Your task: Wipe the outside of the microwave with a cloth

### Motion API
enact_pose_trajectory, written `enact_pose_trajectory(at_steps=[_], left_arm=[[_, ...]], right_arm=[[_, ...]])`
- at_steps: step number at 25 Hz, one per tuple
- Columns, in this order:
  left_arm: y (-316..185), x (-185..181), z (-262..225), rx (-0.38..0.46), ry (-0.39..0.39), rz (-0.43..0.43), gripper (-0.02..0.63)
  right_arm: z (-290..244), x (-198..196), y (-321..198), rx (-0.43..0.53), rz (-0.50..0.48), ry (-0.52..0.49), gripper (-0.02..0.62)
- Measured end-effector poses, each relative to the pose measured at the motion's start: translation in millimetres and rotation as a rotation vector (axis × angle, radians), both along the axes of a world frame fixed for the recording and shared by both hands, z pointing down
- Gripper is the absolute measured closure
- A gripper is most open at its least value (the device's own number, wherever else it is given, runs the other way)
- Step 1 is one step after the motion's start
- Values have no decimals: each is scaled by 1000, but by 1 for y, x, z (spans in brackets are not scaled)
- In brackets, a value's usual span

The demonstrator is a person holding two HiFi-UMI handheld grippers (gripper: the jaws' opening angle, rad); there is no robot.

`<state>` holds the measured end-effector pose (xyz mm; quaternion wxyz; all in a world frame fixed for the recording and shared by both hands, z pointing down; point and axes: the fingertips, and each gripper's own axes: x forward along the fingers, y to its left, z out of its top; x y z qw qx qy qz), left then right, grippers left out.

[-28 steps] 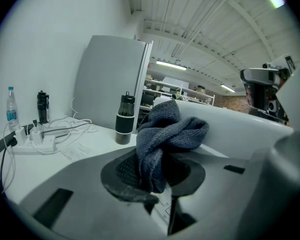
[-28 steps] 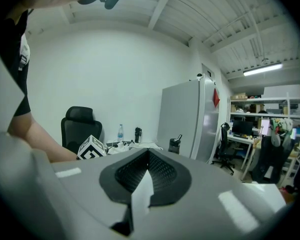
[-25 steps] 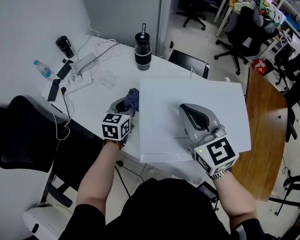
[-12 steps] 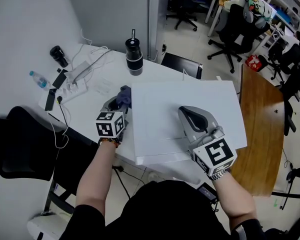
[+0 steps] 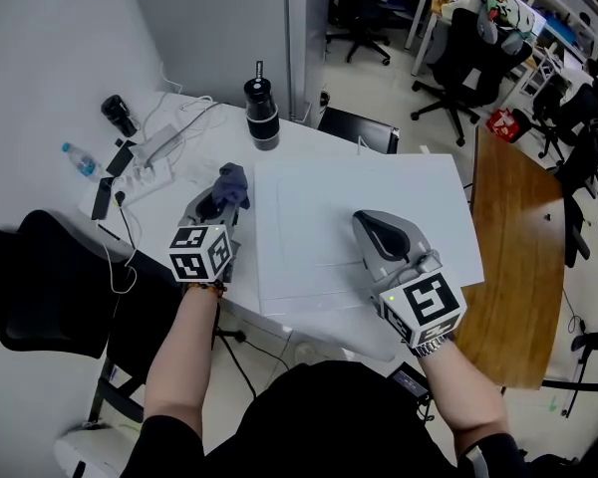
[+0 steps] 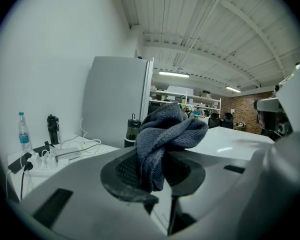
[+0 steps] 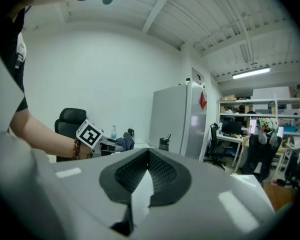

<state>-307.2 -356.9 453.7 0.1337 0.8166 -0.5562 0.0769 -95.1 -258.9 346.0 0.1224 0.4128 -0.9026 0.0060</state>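
Crumpled blue-grey cloth (image 6: 161, 134) clamped in left gripper (image 5: 217, 200), left of white microwave (image 5: 399, 192) — right gripper (image 5: 365, 220) pinched together over its top; cluttered white table (image 5: 211, 149), office chairs (image 5: 460, 60) far.

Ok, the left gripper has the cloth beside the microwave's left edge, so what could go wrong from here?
1. The cloth is a bunched wad in the left gripper, and most of it sticks out past the jaws. Rubbing might drag it loose, or the hard jaws might scrape the microwave.
2. The black tumbler stands near the microwave's rear left corner. A long stroke along that side could knock it over.
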Motion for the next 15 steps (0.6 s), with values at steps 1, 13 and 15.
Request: enact_pose_trajectory(at_steps=[1, 13, 15], left_arm=[[3, 0, -8, 13, -2, -3, 515], [75, 34, -130, 234, -28, -1, 515], [92, 47, -148, 266, -27, 9, 515]], right_arm=[[-1, 1, 2, 1, 1, -2, 595], [-14, 30, 42, 17, -3, -43, 595], [-18, 37, 51, 24, -7, -50, 595]])
